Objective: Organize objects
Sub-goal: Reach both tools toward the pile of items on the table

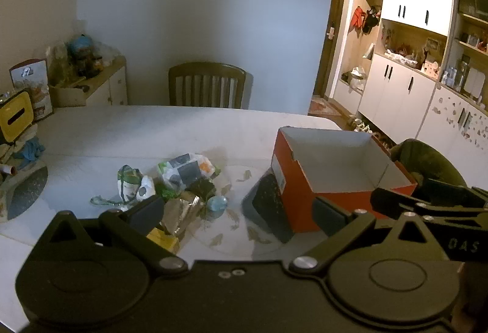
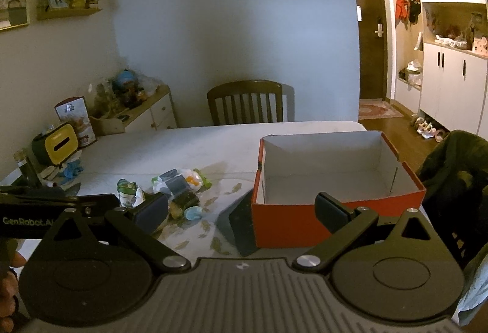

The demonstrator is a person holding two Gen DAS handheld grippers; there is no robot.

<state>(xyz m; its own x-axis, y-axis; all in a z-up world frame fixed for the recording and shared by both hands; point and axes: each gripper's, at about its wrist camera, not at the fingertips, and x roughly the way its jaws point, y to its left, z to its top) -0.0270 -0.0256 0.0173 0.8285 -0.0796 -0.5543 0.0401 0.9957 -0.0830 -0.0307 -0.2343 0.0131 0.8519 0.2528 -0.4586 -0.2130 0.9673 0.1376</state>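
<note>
Clutter is seen from the left wrist: a pile of small packets [image 1: 180, 180] lies near the middle of the table [image 1: 152, 131], and the orange box [image 1: 332, 177] sits open and empty by the right edge. The left gripper [image 1: 238, 211] is spread wide, with nothing pinched. It is judged that one packet should be picked from the top of the pile, pinched softly, and carried to the box. "DAS" can be read on the other tool.

From the right wrist, the right gripper [image 2: 241, 212] is spread wide too, nothing held. "GenRobot.AI" is printed on the left tool
</note>
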